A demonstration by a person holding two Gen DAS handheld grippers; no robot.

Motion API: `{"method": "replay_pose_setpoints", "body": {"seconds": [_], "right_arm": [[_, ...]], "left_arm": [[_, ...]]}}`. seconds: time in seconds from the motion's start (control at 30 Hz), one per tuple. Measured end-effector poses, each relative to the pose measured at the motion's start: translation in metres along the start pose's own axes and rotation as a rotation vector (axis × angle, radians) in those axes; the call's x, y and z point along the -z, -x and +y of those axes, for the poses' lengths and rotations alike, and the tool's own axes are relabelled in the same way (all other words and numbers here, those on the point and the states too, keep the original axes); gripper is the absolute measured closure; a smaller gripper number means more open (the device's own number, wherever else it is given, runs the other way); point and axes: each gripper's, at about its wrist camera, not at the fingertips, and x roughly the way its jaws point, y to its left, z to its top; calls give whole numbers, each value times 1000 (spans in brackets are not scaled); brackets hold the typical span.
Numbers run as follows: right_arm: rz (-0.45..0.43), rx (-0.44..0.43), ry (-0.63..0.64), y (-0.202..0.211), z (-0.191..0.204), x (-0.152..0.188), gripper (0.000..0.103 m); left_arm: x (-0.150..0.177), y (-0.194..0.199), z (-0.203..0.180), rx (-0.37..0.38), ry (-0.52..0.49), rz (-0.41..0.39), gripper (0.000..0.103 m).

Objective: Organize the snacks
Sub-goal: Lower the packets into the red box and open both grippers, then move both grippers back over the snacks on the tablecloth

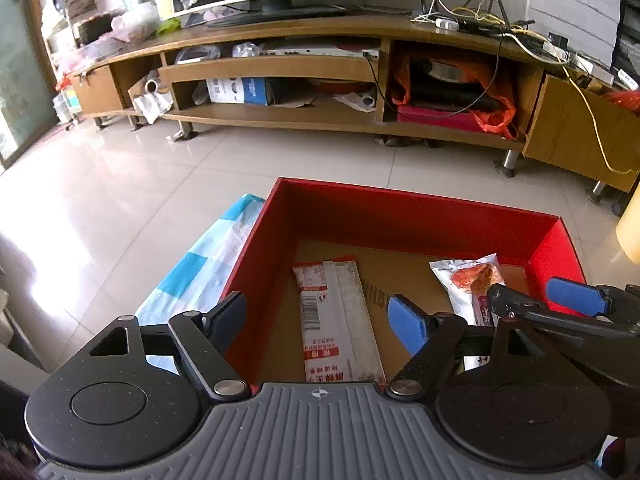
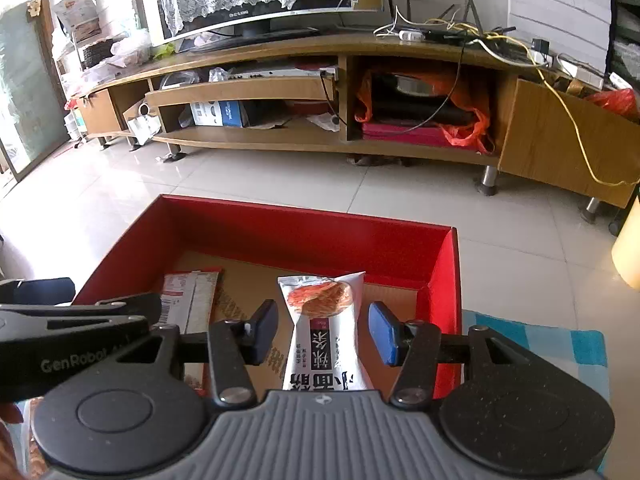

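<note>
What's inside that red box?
Two snack packets lie in the red box: a long white packet and a silver packet. Their near ends are hidden by the grippers' bodies.

A wooden TV stand (image 1: 280,68) stands on the tiled floor (image 1: 120,184).

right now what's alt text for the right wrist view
The right gripper hangs open over a silver snack packet lying in a red box, beside a white and red packet. The left gripper enters at left; a wooden TV stand stands behind.
</note>
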Motion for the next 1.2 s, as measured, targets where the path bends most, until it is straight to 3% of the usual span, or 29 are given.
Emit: {"method": "replay_pose_setpoints", "body": {"seconds": [0.67, 1.2], "right_arm": [[-21, -38, -1, 49, 18, 18, 49], [-17, -65, 72, 81, 42, 47, 46]], "left_arm": [[23, 47, 29, 43, 42, -8, 17], [53, 77, 51, 47, 46, -6, 17]]}}
